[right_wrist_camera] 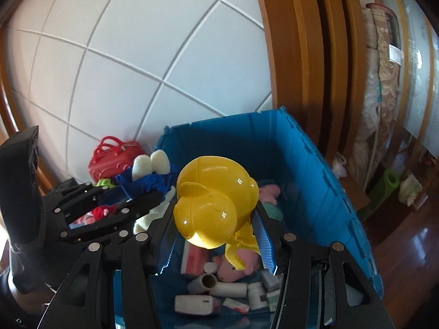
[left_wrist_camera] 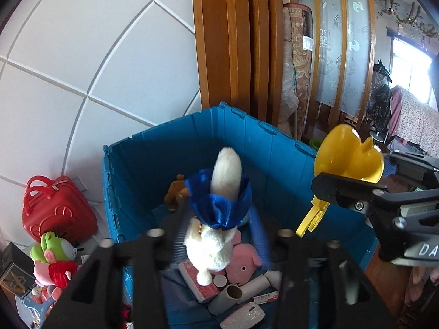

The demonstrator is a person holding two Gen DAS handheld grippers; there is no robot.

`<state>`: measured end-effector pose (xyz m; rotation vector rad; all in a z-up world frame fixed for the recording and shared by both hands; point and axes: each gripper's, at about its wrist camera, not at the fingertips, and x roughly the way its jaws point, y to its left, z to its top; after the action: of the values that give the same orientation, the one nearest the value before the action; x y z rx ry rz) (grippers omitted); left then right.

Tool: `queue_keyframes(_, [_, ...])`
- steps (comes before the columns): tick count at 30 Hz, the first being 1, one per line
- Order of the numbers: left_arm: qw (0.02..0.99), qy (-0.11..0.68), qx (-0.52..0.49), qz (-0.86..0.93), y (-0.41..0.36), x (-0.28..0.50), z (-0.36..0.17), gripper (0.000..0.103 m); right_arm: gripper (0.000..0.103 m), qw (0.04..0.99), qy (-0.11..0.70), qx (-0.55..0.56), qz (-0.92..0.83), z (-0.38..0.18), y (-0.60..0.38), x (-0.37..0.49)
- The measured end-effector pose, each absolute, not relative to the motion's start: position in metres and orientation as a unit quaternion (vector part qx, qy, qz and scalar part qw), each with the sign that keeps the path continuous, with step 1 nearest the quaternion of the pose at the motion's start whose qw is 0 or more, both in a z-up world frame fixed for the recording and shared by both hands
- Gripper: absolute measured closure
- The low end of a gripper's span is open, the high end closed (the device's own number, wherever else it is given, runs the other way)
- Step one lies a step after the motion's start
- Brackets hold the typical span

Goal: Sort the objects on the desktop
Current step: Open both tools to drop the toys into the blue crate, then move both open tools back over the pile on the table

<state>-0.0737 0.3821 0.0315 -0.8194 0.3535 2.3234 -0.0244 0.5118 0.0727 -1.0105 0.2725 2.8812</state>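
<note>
A white plush toy (left_wrist_camera: 211, 246) wrapped in blue satin cloth hangs head-down between the fingers of my left gripper (left_wrist_camera: 218, 235), over the open blue crate (left_wrist_camera: 274, 164). The jaws stand wide and the blurred pads do not press on the plush. My right gripper (right_wrist_camera: 215, 244) is over the same crate (right_wrist_camera: 301, 170) with a yellow plastic duck toy (right_wrist_camera: 216, 205) between its fingertips. Its pads stand beside the duck and look apart from it. In the left wrist view the duck (left_wrist_camera: 348, 153) sits at the right, above the crate's rim.
The crate holds a pink plush (left_wrist_camera: 244, 260), a brown plush (left_wrist_camera: 175, 192), cardboard tubes (left_wrist_camera: 233, 292) and small boxes (right_wrist_camera: 194, 304). A red mini suitcase (left_wrist_camera: 57, 208) and a green frog plush (left_wrist_camera: 52, 246) sit left of it, against the white tiled wall. A wooden door frame (left_wrist_camera: 219, 41) rises behind.
</note>
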Motion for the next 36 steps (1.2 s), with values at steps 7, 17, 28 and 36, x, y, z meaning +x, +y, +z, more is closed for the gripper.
queue_keyframes(7, [0.271, 0.13, -0.315, 0.9, 0.338, -0.067, 0.012, 0.002, 0.001, 0.043, 0.086, -0.326, 0.94, 0.064, 0.506, -0.024])
queue_keyframes(17, [0.151, 0.044, -0.361, 0.919, 0.188, -0.042, -0.032, 0.002, 0.001, -0.099, 0.057, -0.333, 0.936, 0.052, 0.395, -0.027])
queue_keyframes(28, [0.02, 0.013, -0.43, 0.902, 0.006, -0.01, -0.101, 0.001, 0.001, -0.216, 0.019, -0.378, 0.9, 0.011, 0.243, -0.037])
queue_keyframes(36, [-0.028, 0.013, -0.475, 0.88, -0.103, 0.009, -0.152, 0.001, 0.001, -0.246, -0.004, -0.428, 0.87, -0.044, 0.143, -0.025])
